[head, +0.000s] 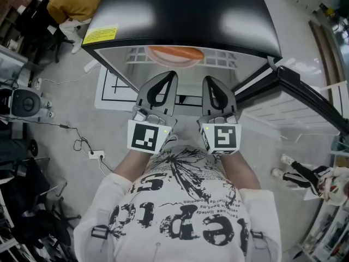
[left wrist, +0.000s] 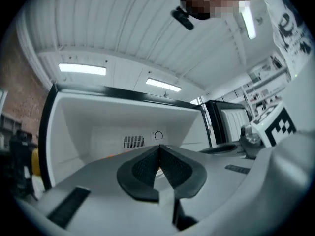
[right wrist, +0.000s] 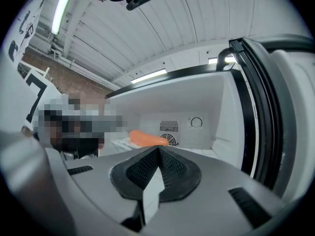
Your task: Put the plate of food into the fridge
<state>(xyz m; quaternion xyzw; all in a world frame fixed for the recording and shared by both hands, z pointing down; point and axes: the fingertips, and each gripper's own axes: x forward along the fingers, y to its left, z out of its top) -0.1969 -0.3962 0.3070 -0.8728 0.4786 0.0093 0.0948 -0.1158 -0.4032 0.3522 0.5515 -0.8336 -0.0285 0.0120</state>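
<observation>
The plate of food point(head: 174, 54) is already inside the fridge point(head: 180, 10), resting on the white wire shelf point(head: 221, 60), straight ahead of both tools and beyond their tips. From above, it shows as an orange oval with its long axis across the width of the opening. It sits roughly midway between the two tools, a shade closer to the left gripper point(head: 170, 76). In the right gripper view the food shows as an orange mound point(right wrist: 147, 138) just left of the jaw line, in front of the back-wall vent.

The jaws of the left gripper are clenched tip to tip with nothing between them. The right gripper point(head: 210, 79) is clenched and empty too. Both are held level and side by side, close to the person's body, at the mouth of the fridge and well apart from the plate.

The door point(head: 308, 100) is swung wide to the person's right. Its dark edge stands close beside the right gripper, so I judge that hand better placed to push it closed. The room between the tools and the opening looks unobstructed.
</observation>
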